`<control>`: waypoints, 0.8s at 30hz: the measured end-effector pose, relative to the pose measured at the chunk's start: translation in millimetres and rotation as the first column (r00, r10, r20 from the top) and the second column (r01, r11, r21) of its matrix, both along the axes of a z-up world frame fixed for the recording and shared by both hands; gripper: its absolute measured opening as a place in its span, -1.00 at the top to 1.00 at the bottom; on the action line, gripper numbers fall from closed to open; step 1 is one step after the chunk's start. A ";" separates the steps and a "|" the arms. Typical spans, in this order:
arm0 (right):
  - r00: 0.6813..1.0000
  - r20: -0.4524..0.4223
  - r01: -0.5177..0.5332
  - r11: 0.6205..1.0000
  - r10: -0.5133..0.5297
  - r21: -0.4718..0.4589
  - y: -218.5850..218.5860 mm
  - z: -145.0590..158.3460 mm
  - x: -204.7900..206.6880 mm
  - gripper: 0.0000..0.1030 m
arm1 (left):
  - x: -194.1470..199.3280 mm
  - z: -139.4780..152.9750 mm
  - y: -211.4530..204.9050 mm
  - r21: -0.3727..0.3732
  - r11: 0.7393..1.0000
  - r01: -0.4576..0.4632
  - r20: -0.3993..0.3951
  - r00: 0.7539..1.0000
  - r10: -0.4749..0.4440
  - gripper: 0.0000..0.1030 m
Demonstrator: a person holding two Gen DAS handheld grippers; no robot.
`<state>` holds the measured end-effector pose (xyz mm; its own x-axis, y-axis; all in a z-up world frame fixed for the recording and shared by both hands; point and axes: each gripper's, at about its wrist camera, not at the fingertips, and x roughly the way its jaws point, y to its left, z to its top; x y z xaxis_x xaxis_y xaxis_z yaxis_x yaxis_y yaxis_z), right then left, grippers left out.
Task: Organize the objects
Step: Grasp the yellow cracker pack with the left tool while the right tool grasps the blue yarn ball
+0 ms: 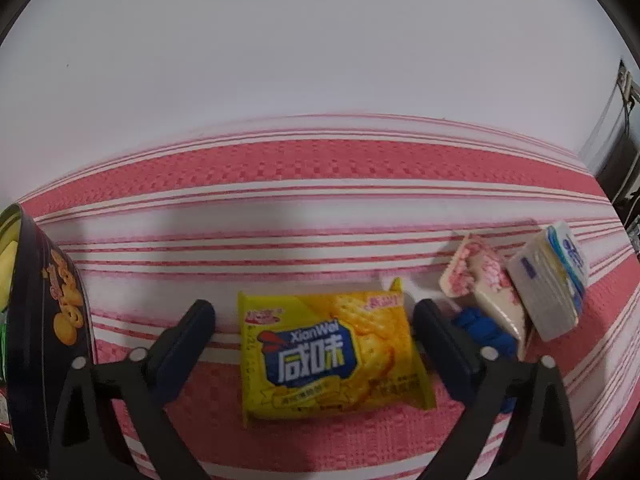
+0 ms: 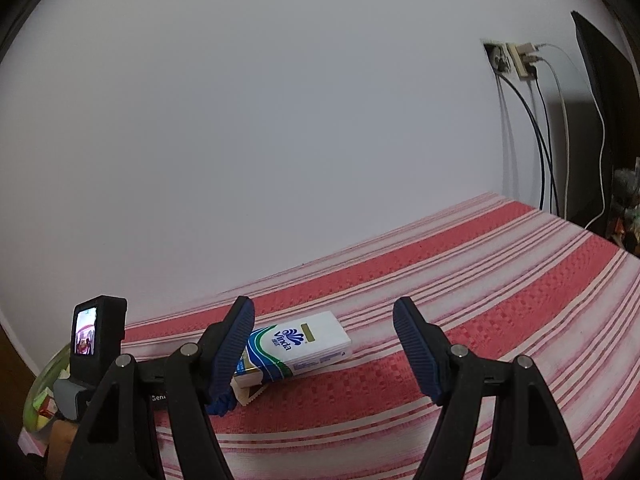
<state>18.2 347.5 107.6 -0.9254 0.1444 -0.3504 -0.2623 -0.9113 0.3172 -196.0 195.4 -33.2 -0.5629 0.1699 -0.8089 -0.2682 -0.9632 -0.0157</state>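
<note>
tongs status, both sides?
Left tongs: open, straddling the yellow cracker packet, not gripping.
Right tongs: open, empty; Vinda tissue pack beyond.

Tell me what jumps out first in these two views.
The yellow cracker packet lies flat on the pink striped cloth, framed between the open fingers of the left claw. To its right, a Vinda tissue pack leans against a pink-patterned packet. At the far left edge stands a dark cookie tin.

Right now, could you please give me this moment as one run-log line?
left gripper: open, fingers either side of yellow cracker packet, not gripping | right gripper: open, empty | tissue pack: on cloth
</note>
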 end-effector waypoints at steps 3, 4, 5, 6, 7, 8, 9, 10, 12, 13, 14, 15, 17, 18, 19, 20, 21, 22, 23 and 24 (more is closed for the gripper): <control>1.000 0.011 0.003 1.000 -0.003 -0.006 -1.4 -1.7 -1.2 -0.43 | 10.6 4.6 4.0 0.005 0.999 0.050 -0.024 0.998 -0.050 -0.41; 1.000 0.013 0.002 1.000 -0.002 -0.008 -1.6 -2.4 -1.5 -0.43 | 13.4 5.2 5.1 -0.001 0.998 0.055 -0.025 0.998 -0.055 -0.40; 1.000 0.018 0.001 1.000 0.000 -0.012 -0.8 -3.3 -2.3 -0.43 | 15.2 5.5 4.6 -0.002 0.998 0.059 -0.025 0.998 -0.059 -0.39; 1.000 0.023 0.002 1.000 -0.002 -0.017 -0.3 -4.3 -2.5 -0.43 | 17.4 6.1 2.2 0.001 0.998 0.063 -0.026 0.998 -0.063 -0.38; 1.000 0.027 0.006 1.000 -0.006 -0.023 0.8 -5.0 -2.7 -0.43 | 20.2 7.3 1.0 0.009 0.998 0.062 -0.026 0.998 -0.062 -0.37; 0.999 0.032 0.010 1.000 -0.009 -0.030 2.8 -6.0 -2.9 -0.43 | 24.2 9.3 -2.8 0.033 0.998 0.057 -0.027 0.998 -0.057 -0.37; 0.999 0.037 0.013 0.999 -0.012 -0.038 4.7 -7.1 -3.2 -0.43 | 29.7 11.5 -3.0 0.053 0.997 0.057 -0.031 0.998 -0.055 -0.37; 0.999 0.042 0.009 0.999 -0.007 -0.049 5.8 -8.3 -3.6 -0.43 | 36.3 16.1 -8.5 0.072 0.996 0.053 -0.047 0.998 -0.050 -0.37; 0.998 0.048 -0.038 0.995 0.042 -0.090 7.6 -11.1 -6.6 -0.43 | 54.6 29.5 -15.2 0.050 0.998 0.046 -0.105 0.994 -0.041 -0.37; 0.996 0.045 -0.071 0.992 0.076 -0.107 6.1 -12.2 -8.5 -0.43 | 64.1 36.6 -17.9 0.042 0.998 0.047 -0.140 0.989 -0.041 -0.37; 0.991 0.041 -0.121 0.986 0.127 -0.115 1.7 -12.8 -11.1 -0.43 | 73.1 43.4 -20.9 0.038 0.998 0.048 -0.170 0.985 -0.041 -0.37; 0.985 0.044 -0.159 0.981 0.165 -0.111 -3.3 -12.8 -13.2 -0.43 | 81.8 50.8 -26.4 0.039 0.998 0.047 -0.200 0.979 -0.038 -0.37; 0.959 0.051 -0.275 0.956 0.281 -0.098 -20.0 -13.2 -19.2 -0.43 | 99.2 65.7 -36.1 0.046 0.998 0.040 -0.249 0.968 -0.027 -0.37; 0.943 0.055 -0.322 0.942 0.328 -0.097 -27.6 -13.6 -21.6 -0.43 | 106.8 71.4 -40.7 0.046 0.998 0.041 -0.271 0.962 -0.027 -0.37; 0.923 0.068 -0.373 0.924 0.379 -0.089 -38.3 -14.1 -24.2 -0.43 | 115.8 77.4 -45.9 0.044 0.998 0.039 -0.297 0.955 -0.024 -0.37; 0.905 0.086 -0.411 0.909 0.417 -0.075 -49.3 -14.6 -26.4 -0.43 | 123.3 82.2 -50.7 0.044 0.998 0.033 -0.319 0.948 -0.017 -0.37; 0.893 0.103 -0.433 0.899 0.438 -0.068 -57.7 -15.2 -28.6 -0.43 | 128.7 86.3 -50.7 0.047 0.999 0.027 -0.340 0.940 -0.009 -0.37; 0.880 0.120 -0.455 0.888 0.460 -0.070 -67.0 -16.1 -31.8 -0.43 | 136.7 90.8 -55.8 0.055 0.998 0.021 -0.357 0.934 0.000 -0.37; 0.865 0.133 -0.477 0.875 0.483 -0.081 -75.4 -17.2 -36.0 -0.43 | 143.8 95.5 -63.2 0.066 0.998 0.011 -0.369 0.929 0.014 -0.37; 0.853 0.148 -0.493 0.866 0.500 -0.086 -82.2 -18.4 -40.4 -0.41 | 143.2 96.8 -70.2 0.074 0.997 0.002 -0.374 0.927 0.026 -0.37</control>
<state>-22.2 265.3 89.2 -0.8006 -0.3384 -0.4945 0.1711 -0.9200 0.3525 -52.9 125.2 63.7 -0.8245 0.2111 -0.5250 -0.2567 -0.9664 0.0144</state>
